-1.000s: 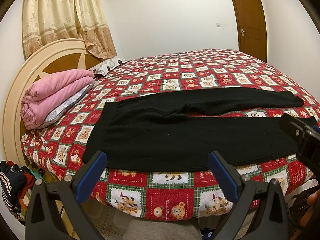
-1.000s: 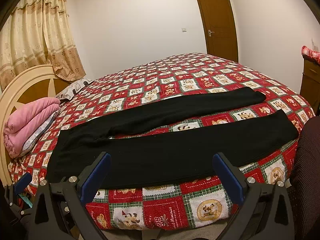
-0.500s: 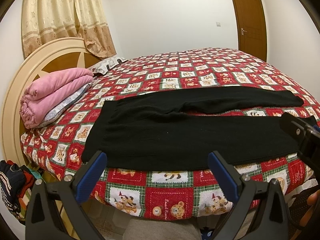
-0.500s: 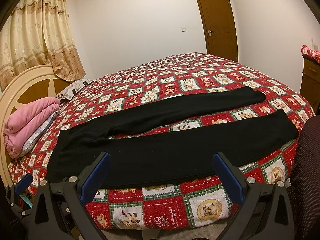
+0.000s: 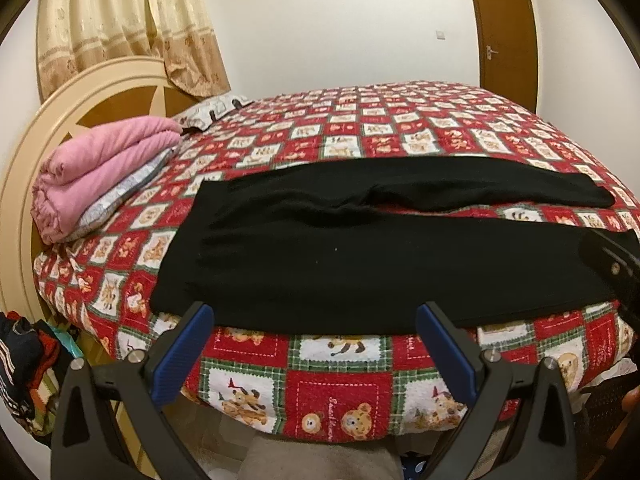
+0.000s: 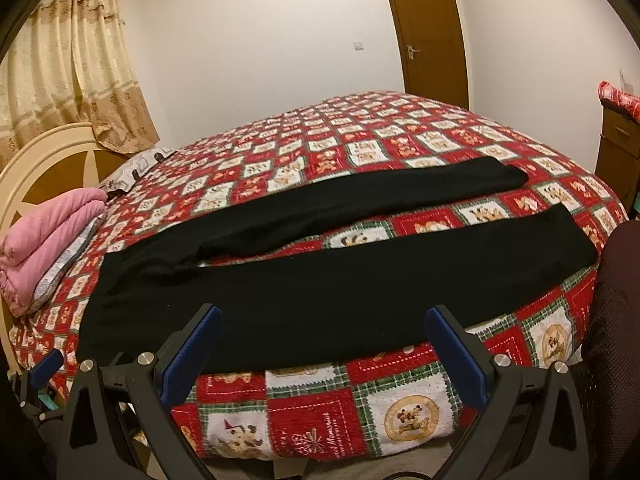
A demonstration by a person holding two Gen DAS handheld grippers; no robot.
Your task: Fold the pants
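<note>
**At the near edge of the bed, both grippers close in on the pants**

Along the bed's near edge the black pants [image 5: 360, 264] lie flat and untouched, waistband toward the headboard end, legs spread apart toward the foot. The left gripper [image 5: 312, 344] edges a little closer than a second ago, jaws spread wide, holding nothing. The right gripper [image 6: 324, 344] hangs just as released, barely shifted. No fold has started; this looks like the approach, with the first grab likely at the near leg's hem and the waistband.
</note>
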